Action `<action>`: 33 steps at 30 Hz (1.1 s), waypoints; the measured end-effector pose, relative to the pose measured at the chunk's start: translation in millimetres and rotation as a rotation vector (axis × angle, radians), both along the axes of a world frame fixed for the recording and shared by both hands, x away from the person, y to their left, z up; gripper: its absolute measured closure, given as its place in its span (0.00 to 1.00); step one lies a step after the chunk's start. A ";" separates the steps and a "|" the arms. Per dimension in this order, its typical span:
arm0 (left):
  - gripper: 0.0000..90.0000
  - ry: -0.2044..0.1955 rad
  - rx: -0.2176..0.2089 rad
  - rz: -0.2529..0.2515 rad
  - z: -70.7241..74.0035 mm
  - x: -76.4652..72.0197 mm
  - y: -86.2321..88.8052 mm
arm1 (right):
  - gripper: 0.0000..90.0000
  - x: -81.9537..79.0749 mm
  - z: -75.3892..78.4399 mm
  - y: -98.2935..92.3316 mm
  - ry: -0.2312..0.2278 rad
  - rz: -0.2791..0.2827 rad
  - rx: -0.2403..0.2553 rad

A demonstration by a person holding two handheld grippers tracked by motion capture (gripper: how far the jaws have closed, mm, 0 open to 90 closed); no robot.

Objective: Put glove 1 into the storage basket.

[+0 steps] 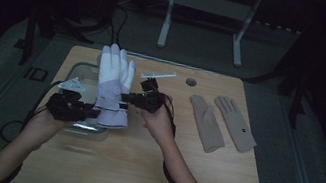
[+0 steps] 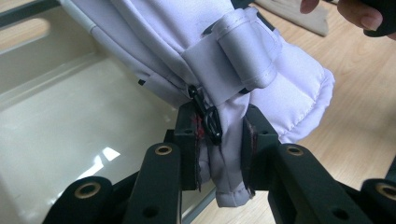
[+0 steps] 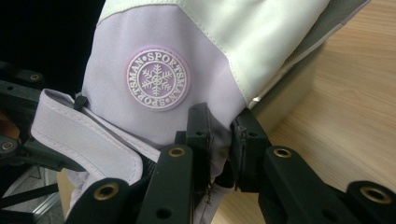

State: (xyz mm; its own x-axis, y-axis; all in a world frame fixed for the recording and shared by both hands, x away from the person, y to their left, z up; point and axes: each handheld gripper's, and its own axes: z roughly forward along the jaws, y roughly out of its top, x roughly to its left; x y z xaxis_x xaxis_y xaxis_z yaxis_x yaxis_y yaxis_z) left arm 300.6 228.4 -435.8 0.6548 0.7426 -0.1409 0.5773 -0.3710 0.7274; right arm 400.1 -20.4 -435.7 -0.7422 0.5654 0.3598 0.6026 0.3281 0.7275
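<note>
A padded white and lilac ski glove (image 1: 114, 83) is held up over the table, fingers pointing away. My left gripper (image 1: 91, 112) is shut on the glove's cuff (image 2: 224, 158) from the left, beside a small black clip (image 2: 210, 122). My right gripper (image 1: 125, 98) is shut on the glove's right edge near the wrist; its jaws pinch lilac fabric (image 3: 219, 140) just below a round snowflake badge (image 3: 157, 79). A wrist strap (image 2: 245, 51) crosses the glove.
A clear plastic bin (image 1: 80, 73) sits on the wooden table (image 1: 139, 158) under the glove. Two tan knit gloves (image 1: 206, 123) (image 1: 235, 123) lie flat at the right. A white plastic hanger (image 1: 159, 75) and a round table hole (image 1: 191, 82) lie behind.
</note>
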 end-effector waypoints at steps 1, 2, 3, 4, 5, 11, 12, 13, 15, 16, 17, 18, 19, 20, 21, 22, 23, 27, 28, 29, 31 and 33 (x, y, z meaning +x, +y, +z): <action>0.80 -0.001 0.003 0.003 0.0 -0.6 3.7 | 0.88 1.0 -0.6 10.0 0.000 0.013 0.000; 0.80 -0.002 0.005 0.006 0.2 -1.1 7.0 | 0.88 1.0 -0.6 10.0 0.000 0.013 0.000; 0.80 0.003 0.005 0.009 0.1 -1.3 12.1 | 0.88 1.1 -0.8 13.5 0.000 0.015 -0.001; 0.80 0.005 0.004 0.010 0.1 -1.4 15.4 | 0.88 2.3 -0.3 22.9 0.000 0.027 -0.008; 0.80 0.005 -0.002 0.020 0.1 -1.5 19.8 | 0.88 2.3 -0.3 22.9 0.000 0.027 -0.008; 0.80 0.021 -0.012 0.044 -0.2 -0.4 42.2 | 0.88 6.5 0.1 47.8 0.008 0.042 -0.007; 0.80 0.023 -0.012 0.041 -1.0 0.2 45.5 | 0.88 6.8 -0.2 50.1 0.007 0.042 -0.008; 0.80 0.023 -0.011 0.044 -1.7 0.6 47.5 | 0.88 7.4 -1.3 53.5 0.007 0.047 -0.010; 0.80 0.027 -0.003 0.041 -4.8 2.4 52.0 | 0.88 8.7 -3.5 57.4 0.013 0.046 -0.010; 0.80 0.029 -0.007 0.049 -6.4 3.2 53.1 | 0.88 9.8 -5.9 60.1 0.014 0.045 -0.011; 0.80 0.038 -0.004 0.047 -8.2 4.8 55.4 | 0.88 10.6 -7.7 61.9 0.015 0.044 -0.012; 0.80 0.039 -0.002 0.047 -10.6 5.9 57.1 | 0.88 11.2 -10.2 64.4 0.022 0.039 -0.015; 0.80 0.048 -0.005 0.051 -13.2 7.6 59.5 | 0.88 11.7 -13.1 66.8 0.022 0.037 -0.017; 0.80 0.056 -0.009 0.047 -16.9 9.7 61.9 | 0.88 12.5 -16.1 68.7 0.025 0.035 -0.020; 0.80 0.061 -0.008 0.049 -19.9 11.2 63.6 | 0.88 13.9 -20.1 70.7 0.030 0.034 -0.023; 0.80 0.075 -0.015 0.049 -23.4 13.3 65.1 | 0.88 15.4 -23.1 72.5 0.037 0.032 -0.027; 0.80 0.084 -0.020 0.049 -27.0 15.2 66.8 | 0.88 16.6 -26.0 74.2 0.040 0.029 -0.034; 0.80 0.135 -0.040 0.072 -41.3 20.0 69.9 | 0.88 19.6 -38.8 80.1 0.057 0.026 -0.067; 0.80 0.144 -0.035 0.075 -45.0 20.6 69.0 | 0.88 20.1 -41.6 80.7 0.062 0.026 -0.071; 0.80 0.154 -0.026 0.075 -47.6 21.2 68.4 | 0.88 20.9 -46.3 81.8 0.068 0.025 -0.081; 0.80 0.169 -0.025 0.074 -52.1 22.4 68.0 | 0.88 21.1 -51.8 83.2 0.079 0.024 -0.098; 0.80 0.185 -0.024 0.077 -55.0 23.1 67.9 | 0.88 20.9 -56.1 83.6 0.085 0.025 -0.109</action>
